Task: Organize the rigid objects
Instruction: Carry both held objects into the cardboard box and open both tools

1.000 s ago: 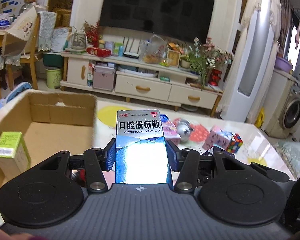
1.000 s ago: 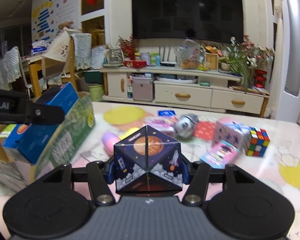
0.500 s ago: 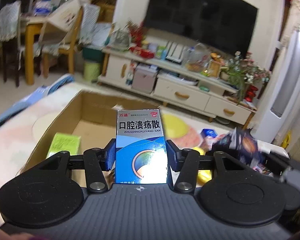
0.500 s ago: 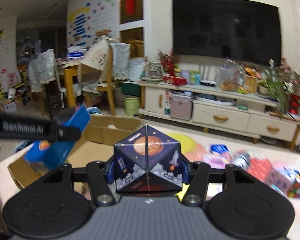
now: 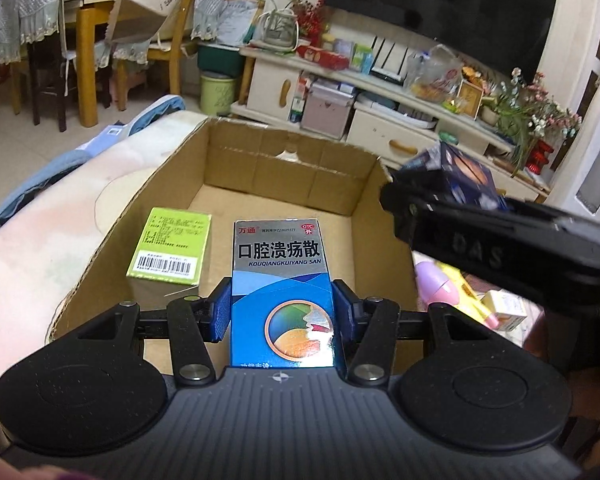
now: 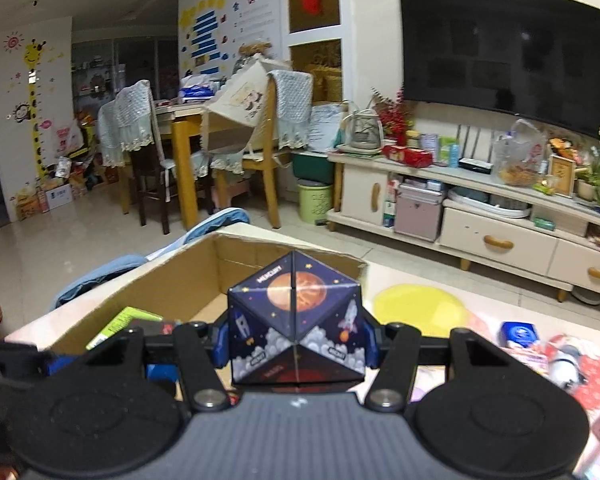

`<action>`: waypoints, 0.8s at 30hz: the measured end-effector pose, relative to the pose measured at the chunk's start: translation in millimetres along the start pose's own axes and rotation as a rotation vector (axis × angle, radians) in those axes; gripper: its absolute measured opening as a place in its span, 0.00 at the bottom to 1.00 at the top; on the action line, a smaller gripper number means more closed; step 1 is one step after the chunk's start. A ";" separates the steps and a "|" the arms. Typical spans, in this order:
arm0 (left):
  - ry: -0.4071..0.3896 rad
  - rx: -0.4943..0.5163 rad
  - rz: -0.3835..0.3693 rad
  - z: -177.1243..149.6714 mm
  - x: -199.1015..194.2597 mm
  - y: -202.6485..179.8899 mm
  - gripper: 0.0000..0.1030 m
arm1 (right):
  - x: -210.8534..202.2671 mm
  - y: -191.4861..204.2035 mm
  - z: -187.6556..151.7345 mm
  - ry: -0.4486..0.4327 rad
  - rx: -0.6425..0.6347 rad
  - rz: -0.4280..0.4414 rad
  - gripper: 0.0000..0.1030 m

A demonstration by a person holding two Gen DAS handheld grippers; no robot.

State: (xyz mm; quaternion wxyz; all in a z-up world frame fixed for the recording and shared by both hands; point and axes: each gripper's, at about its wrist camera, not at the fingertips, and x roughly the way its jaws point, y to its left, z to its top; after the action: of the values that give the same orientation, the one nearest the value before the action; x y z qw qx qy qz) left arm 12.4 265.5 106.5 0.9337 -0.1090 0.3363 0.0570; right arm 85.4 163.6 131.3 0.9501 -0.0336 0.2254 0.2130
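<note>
My left gripper (image 5: 282, 312) is shut on a blue medicine box (image 5: 282, 280) and holds it over the open cardboard box (image 5: 260, 152). A green box (image 5: 170, 246) lies inside the cardboard box at the left. My right gripper (image 6: 296, 344) is shut on a dark space-print cube (image 6: 296, 320), held above the cardboard box's (image 6: 172, 280) right rim. The right gripper also shows in the left wrist view (image 5: 492, 236) with the cube (image 5: 460, 176). The green box shows in the right wrist view (image 6: 120, 322).
Loose toys lie on the table right of the box: a pink egg (image 5: 436, 284), a yellow item (image 5: 466, 292), a small cream box (image 5: 504, 310), a blue packet (image 6: 520, 334). A TV cabinet (image 6: 480, 216) and chairs (image 6: 260, 152) stand behind.
Both grippers have swung left from the toy-strewn table to the cardboard box, each still holding its object. The left gripper now tilts down into the box.
</note>
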 end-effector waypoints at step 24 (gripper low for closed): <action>0.055 -0.032 0.129 -2.8 -4.4 2.0 0.98 | 3.4 -0.6 -0.8 0.000 0.041 -0.033 0.80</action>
State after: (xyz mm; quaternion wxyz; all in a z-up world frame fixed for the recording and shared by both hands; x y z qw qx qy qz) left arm 7.0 266.6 106.9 0.9166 -0.1033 0.3672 0.1195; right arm 88.0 164.3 129.1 0.9539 -0.0178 0.2293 0.1926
